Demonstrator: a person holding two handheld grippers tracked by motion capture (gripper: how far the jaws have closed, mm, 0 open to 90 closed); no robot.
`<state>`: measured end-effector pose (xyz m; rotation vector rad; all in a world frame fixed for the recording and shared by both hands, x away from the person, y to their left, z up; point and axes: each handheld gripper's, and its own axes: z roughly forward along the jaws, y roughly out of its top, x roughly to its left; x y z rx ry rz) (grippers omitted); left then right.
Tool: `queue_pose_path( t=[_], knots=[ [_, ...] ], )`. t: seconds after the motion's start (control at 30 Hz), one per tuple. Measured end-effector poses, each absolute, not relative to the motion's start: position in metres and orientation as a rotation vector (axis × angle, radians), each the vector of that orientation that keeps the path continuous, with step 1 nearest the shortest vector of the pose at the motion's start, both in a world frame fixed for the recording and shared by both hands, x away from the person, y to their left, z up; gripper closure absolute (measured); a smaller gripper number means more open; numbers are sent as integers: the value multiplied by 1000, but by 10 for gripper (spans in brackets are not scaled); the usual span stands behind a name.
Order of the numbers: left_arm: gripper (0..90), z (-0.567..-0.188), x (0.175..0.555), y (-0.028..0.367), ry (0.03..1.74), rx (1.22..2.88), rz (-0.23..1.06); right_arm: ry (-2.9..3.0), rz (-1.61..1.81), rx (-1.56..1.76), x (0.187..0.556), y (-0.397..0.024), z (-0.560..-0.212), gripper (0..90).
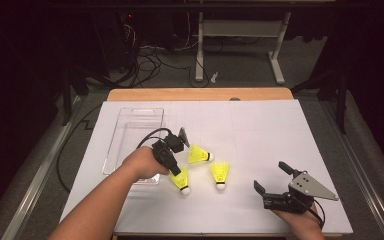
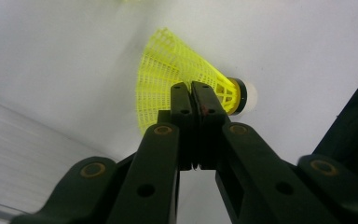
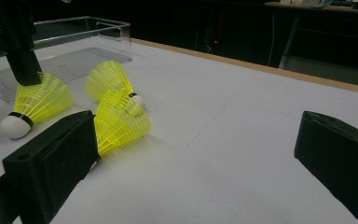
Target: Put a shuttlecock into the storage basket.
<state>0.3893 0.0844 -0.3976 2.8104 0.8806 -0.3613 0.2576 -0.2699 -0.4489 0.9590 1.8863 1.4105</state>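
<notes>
The nearest yellow shuttlecock (image 1: 181, 180) lay on the white counter (image 1: 260, 135), cork toward the person, just beside the clear tray (image 1: 130, 125), probably its destination. The left gripper (image 1: 176, 171) had its fingers (image 2: 182, 100) pinched together on the rim of the mesh skirt, a hold that suited so light and springy a thing. Two more shuttlecocks (image 1: 199, 154) (image 1: 220, 173) lay near, apart from it. The right gripper (image 1: 270, 176) waited well off to the side, fingers (image 3: 60, 158) spread wide and empty.
</notes>
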Motion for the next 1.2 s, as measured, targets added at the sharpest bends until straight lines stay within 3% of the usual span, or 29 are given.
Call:
queue_pose_path(
  t=[1.2],
  knots=[
    [895, -371, 373, 86, 870, 2766, -345, 1886, 1407, 954, 257, -270, -448, 2]
  ],
)
